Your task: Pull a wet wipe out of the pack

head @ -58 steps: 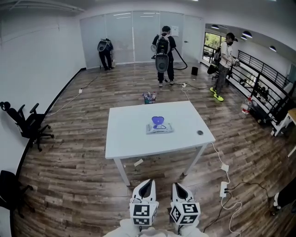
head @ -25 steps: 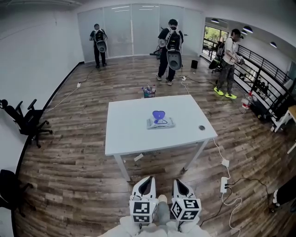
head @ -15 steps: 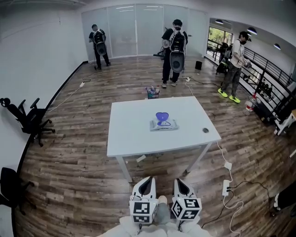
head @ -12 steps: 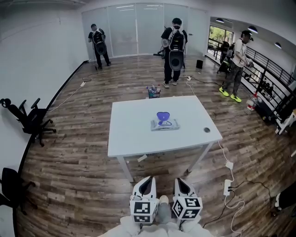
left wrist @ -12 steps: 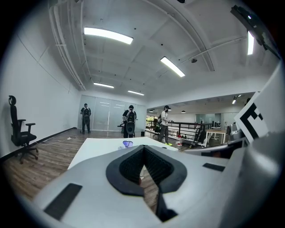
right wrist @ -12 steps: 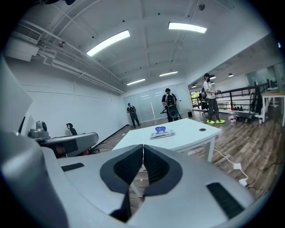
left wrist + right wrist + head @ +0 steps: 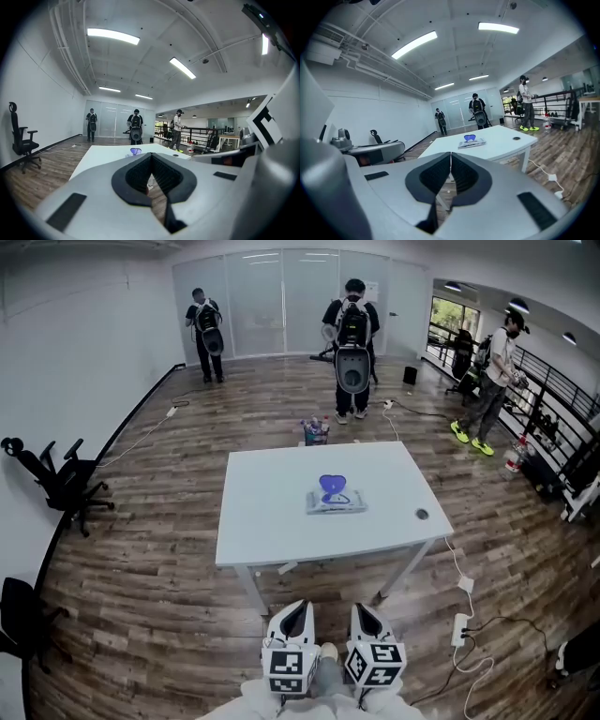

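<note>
The wet wipe pack point(image 7: 336, 503) is lying near the middle of the white table point(image 7: 272, 542), its purple lid point(image 7: 329, 487) standing open. Well short of the table's near edge, the left gripper point(image 7: 297, 611) and right gripper point(image 7: 362, 613) are hovering, both clenched empty.

Wide room, dark wood-plank floor point(image 7: 141, 549), plain white walls point(image 7: 75, 352). Glass partition point(image 7: 272, 296) across the far end, black railing point(image 7: 553, 418) down the right. Black office chair point(image 7: 56, 486) by the left wall, white surface point(image 7: 272, 521) mid-floor, strip lights point(image 7: 113, 36) glowing overhead.
</note>
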{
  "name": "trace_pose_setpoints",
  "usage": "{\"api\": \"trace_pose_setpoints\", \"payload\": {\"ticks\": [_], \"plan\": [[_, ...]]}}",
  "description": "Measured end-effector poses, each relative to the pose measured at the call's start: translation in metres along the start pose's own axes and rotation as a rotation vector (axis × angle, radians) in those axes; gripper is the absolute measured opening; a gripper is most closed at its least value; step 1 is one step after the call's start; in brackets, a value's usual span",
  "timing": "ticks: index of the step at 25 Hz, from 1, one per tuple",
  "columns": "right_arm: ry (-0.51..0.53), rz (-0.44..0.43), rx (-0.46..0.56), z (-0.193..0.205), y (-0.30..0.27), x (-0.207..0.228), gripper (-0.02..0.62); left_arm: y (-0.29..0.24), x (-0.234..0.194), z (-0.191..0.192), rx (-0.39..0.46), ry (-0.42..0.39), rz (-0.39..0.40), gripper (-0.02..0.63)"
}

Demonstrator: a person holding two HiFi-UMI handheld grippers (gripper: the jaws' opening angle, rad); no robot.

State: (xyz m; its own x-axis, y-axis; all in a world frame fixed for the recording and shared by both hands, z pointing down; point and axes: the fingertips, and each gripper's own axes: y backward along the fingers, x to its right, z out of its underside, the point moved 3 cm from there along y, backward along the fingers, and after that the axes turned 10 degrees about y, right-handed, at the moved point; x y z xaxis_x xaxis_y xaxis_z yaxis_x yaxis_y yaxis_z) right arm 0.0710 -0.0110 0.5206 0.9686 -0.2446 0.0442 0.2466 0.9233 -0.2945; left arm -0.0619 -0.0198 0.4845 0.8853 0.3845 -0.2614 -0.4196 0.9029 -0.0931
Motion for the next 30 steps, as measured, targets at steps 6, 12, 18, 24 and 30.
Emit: {"api": "trace_pose_setpoints", "payload": {"ticks": [6,12,18,24,30], "plan": [[-0.007,-0.005,0.005,-0.005,-0.016,0.010,0.009,-0.019,0.002,-0.001,0.004,0.015,0.009,0.000],[-0.015,-0.013,0.004,-0.017,-0.033,0.026,0.009,-0.044,0.002,-0.009,0.008,0.020,0.006,0.000],[-0.012,-0.033,0.011,-0.031,-0.058,0.039,0.009,-0.072,0.000,-0.023,0.022,0.022,-0.005,0.000],[0.000,-0.053,0.002,-0.045,-0.083,0.054,0.009,-0.106,0.002,-0.033,0.023,0.020,-0.004,0.000],[0.011,-0.063,-0.003,-0.057,-0.110,0.071,0.009,-0.138,0.002,-0.038,0.021,0.017,-0.003,0.000]]}}
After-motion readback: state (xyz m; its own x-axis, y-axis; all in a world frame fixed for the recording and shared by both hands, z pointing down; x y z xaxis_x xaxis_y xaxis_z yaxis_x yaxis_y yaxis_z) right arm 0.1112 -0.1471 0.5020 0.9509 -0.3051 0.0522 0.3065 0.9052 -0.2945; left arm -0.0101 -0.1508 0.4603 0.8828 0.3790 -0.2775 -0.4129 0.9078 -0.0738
